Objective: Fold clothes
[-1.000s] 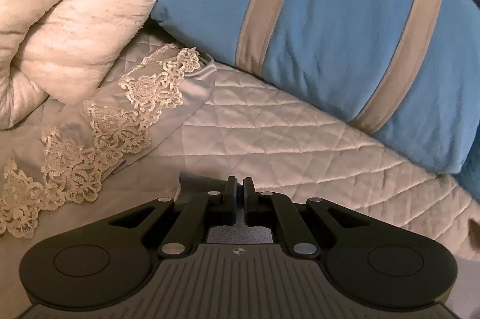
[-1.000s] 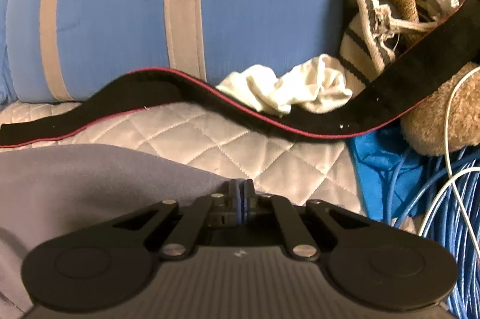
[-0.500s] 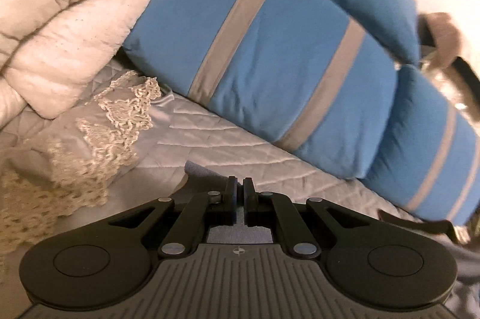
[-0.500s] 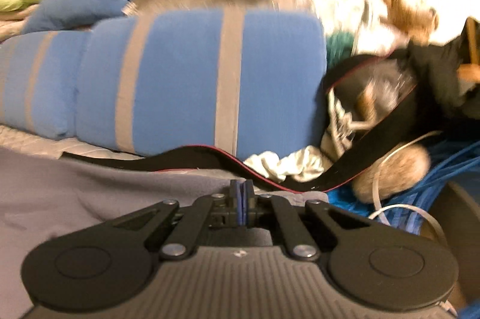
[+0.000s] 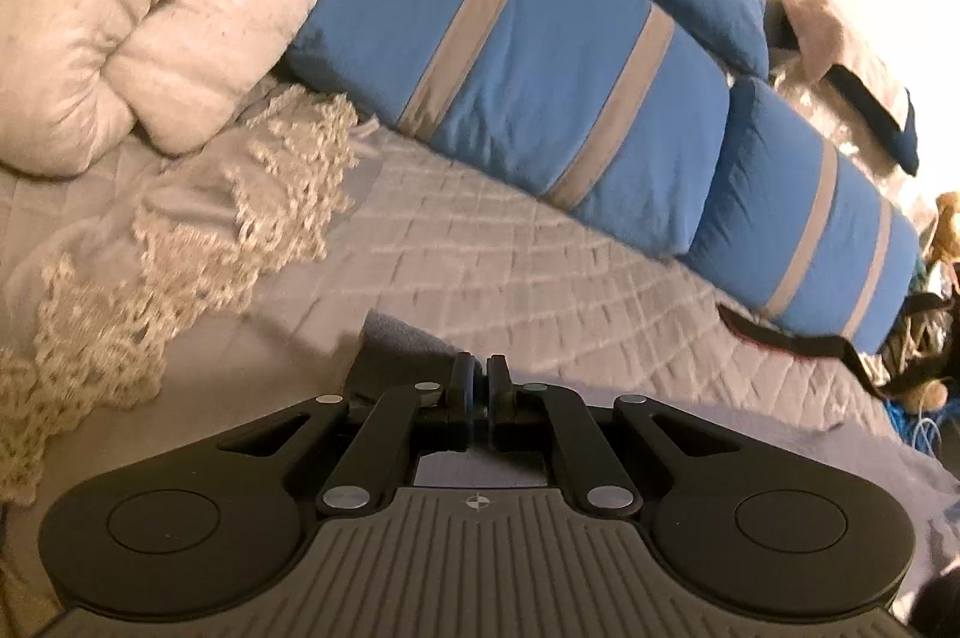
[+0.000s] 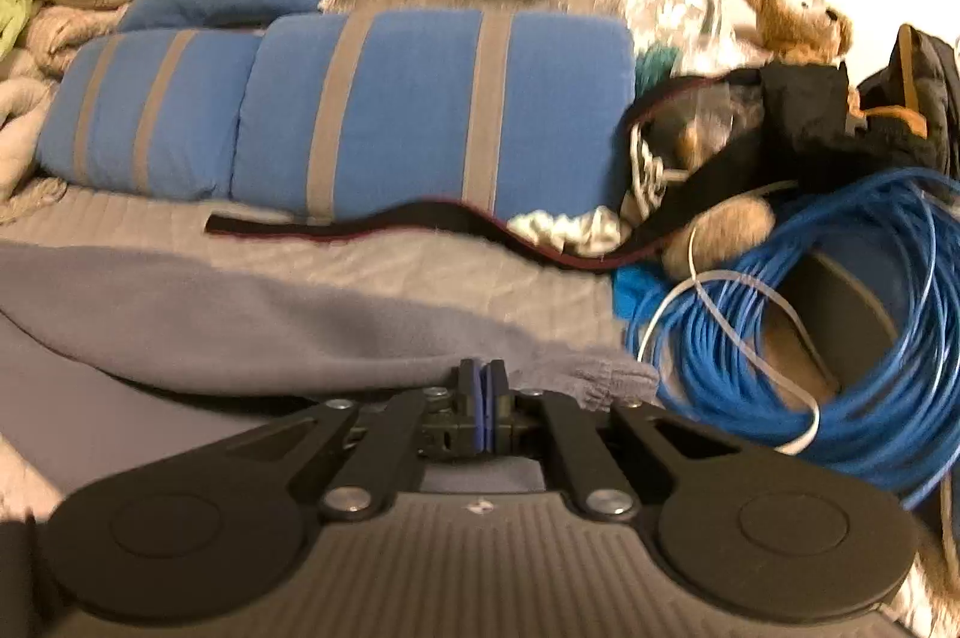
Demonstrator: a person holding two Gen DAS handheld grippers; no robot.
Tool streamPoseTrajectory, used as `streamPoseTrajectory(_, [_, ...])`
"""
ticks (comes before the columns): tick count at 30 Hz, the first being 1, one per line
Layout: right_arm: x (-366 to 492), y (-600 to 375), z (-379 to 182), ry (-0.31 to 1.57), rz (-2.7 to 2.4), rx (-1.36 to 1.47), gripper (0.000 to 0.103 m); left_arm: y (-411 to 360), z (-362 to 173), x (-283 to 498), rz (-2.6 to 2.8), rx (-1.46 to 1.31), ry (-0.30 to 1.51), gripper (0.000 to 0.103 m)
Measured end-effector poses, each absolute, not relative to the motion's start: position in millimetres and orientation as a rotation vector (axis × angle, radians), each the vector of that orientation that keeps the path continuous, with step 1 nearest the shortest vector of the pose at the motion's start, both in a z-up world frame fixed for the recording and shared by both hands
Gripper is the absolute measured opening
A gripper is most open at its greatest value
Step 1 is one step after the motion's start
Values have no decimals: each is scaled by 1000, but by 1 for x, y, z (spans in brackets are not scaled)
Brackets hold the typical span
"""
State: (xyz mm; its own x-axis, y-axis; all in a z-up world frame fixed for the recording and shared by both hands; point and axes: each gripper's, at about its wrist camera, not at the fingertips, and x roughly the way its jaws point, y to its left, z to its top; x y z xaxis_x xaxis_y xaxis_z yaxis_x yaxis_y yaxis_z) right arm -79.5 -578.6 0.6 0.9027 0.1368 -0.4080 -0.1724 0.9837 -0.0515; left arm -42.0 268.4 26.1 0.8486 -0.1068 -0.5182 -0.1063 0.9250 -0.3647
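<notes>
A grey fleece garment [image 6: 240, 326] lies spread over the quilted bed cover [image 5: 510, 266]. My right gripper [image 6: 482, 377] is shut on its near edge, blue pads pressed together with the cloth bunched at the tips. In the left wrist view a corner of the same grey garment [image 5: 396, 338] sticks up beside my left gripper [image 5: 478, 374]. That gripper pinches the cloth, and its jaws are starting to open, with only a thin gap between them. More grey cloth runs under both gripper bodies.
Blue pillows with grey stripes [image 6: 420, 110] line the back of the bed. A cream duvet [image 5: 150, 8] and a lace-edged cloth [image 5: 240, 218] lie at the left. A black strap [image 6: 420, 218], a blue cable coil [image 6: 810, 338] and a teddy bear [image 6: 792, 14] crowd the right.
Both grippers have pulled back from the pillows with the grey garment still in them. More of the bed, the wall and the clutter on the right now shows.
</notes>
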Motion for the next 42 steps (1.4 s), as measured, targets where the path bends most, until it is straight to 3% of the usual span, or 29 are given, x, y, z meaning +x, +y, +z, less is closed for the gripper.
streamPoseTrajectory(1, [-82,-579,-1,427,153,-95,20,269,31,-44,7,-391,561,7])
streamPoseTrajectory(2, [-84,-578,-1,434,143,-110,23,270,35,-45,14,-387,560,9])
streamPoseTrajectory(4, [-87,-578,0,441,125,-158,54,271,48,-48,12,-379,560,20])
streamPoseTrajectory(6, [-90,-576,2,444,115,-241,65,266,62,-49,0,-343,554,28])
streamPoseTrajectory(10, [-90,-568,3,475,138,-462,71,244,88,-45,-24,-242,559,53])
streamPoseTrajectory(13, [-82,-561,-1,514,180,-677,75,213,102,-40,-63,-126,560,65])
streamPoseTrajectory(17, [-63,-555,-7,583,265,-984,77,167,117,-34,-122,31,557,70])
streamPoseTrajectory(24, [-28,-549,-20,681,424,-1308,73,63,113,-28,-300,246,551,70])
streamPoseTrajectory(26, [-21,-548,-24,715,466,-1353,58,31,105,-27,-378,307,574,70])
streamPoseTrajectory(28, [-16,-546,-26,748,509,-1385,28,0,95,-26,-462,380,587,70])
streamPoseTrajectory(29, [-14,-545,-25,750,520,-1400,23,-16,90,-25,-491,417,590,70])
streamPoseTrajectory(30, [-13,-544,-23,740,516,-1414,12,-31,85,-24,-518,454,593,70])
streamPoseTrajectory(42, [13,-543,41,556,318,-1349,11,-171,-14,-25,-525,924,514,70])
